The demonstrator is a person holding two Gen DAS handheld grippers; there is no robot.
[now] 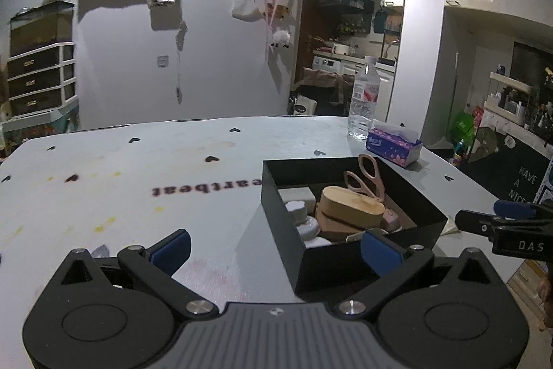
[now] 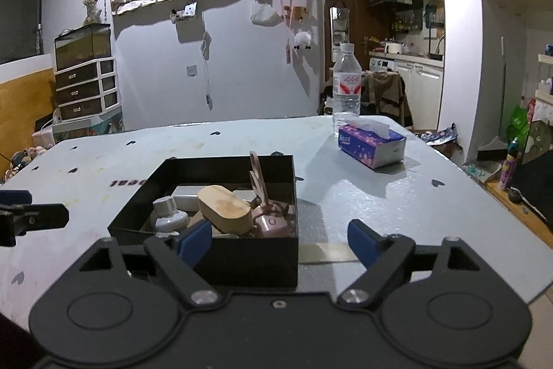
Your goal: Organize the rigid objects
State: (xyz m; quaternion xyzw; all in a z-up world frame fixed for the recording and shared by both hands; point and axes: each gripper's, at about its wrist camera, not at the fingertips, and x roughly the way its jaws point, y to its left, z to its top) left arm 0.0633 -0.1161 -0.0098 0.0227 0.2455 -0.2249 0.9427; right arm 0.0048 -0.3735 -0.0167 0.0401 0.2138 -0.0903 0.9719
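Judging the black box (image 2: 221, 251) near the table's (image 2: 397, 196) front edge stiff but loaded, I'd pinch its thin wall; both hand-held grippers, left (image 1: 274, 248) and right (image 2: 280, 239), spread, empty.

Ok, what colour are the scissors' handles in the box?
Pale pink, on the scissors standing up in the black box; clearest in the left wrist view.

You can't see the box (image 2: 221, 251) floor: the wooden case (image 2: 226, 208), scissors (image 2: 257, 177) and white bottle (image 2: 169, 215) cover it, and what lies beneath them stays hidden. In the left view your right gripper (image 1: 484, 220) is cut off by the picture's edge, so only one fingertip shows. The table (image 1: 138, 168) print reads only "eartbeat"; the box hides its start. The water bottle (image 2: 346, 85) label is too small to read.
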